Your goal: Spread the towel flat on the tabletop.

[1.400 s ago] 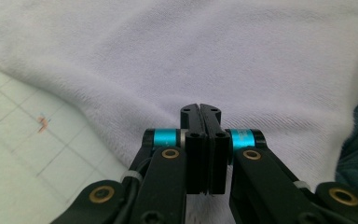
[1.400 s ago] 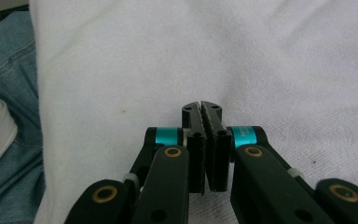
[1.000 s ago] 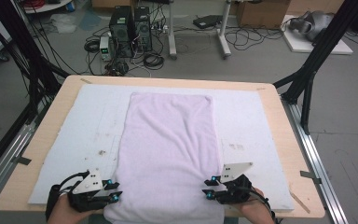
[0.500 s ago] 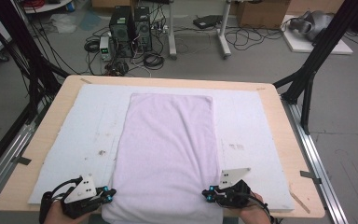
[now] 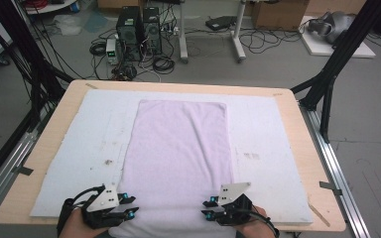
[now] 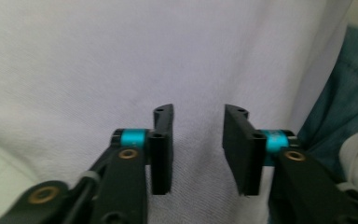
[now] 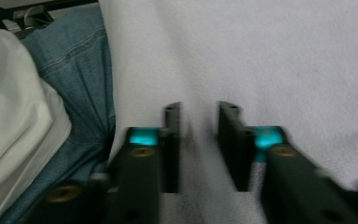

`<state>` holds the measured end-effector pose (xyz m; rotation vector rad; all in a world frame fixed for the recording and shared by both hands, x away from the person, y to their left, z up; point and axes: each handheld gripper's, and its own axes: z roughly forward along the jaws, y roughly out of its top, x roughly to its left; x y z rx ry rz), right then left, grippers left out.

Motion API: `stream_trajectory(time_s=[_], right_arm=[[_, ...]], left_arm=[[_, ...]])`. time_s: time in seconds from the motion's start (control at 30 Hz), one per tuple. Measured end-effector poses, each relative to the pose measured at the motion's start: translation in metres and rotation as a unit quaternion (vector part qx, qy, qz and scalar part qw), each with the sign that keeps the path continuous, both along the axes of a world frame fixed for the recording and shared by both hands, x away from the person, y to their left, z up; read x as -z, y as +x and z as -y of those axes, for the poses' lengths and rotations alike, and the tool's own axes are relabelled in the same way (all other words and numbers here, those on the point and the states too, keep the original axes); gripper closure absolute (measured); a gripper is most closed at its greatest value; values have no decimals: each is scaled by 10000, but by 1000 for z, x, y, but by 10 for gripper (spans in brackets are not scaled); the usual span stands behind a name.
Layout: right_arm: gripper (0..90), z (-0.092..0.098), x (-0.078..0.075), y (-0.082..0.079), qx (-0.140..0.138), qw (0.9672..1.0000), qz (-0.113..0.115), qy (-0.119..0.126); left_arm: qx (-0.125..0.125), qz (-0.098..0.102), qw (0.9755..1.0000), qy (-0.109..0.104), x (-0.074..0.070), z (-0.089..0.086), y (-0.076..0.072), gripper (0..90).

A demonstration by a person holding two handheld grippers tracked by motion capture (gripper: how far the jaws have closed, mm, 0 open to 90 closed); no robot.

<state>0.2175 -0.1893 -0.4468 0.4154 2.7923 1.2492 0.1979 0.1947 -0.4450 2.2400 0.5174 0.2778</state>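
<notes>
At the desk's [image 5: 49,148] near edge, both grippers sit over the lilac towel [image 5: 181,153] (spread flat). Left gripper [image 5: 129,212] and right gripper [image 5: 207,210] fingers, having just opened, stand narrowly apart with nothing clamped.

The high view looks forward and down over the whole table [image 5: 49,148], while both gripper views hover close above the towel [image 5: 181,148] it also shows.
</notes>
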Motion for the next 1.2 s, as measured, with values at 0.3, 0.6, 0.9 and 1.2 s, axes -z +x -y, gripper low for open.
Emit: stream_trajectory(time_s=[0.3,0.6,0.9,1.2], right_arm=[[890,1,-3,-6,-162,9999,-13,6],[764,5,-8,-17,-364,9970,-490,481],[521,22,-32,15,315,9967,-369,650],[341,32,-52,57,1007,9922,-142,719]], left_arm=[[-95,14,9997,-226,-1,-10,-11,882],[-50,-83,9994,-326,-1,-16,-30,862],[-351,-1,9978,-561,-23,-17,-2,587],[-547,170,9970,-519,-50,-13,37,489]])
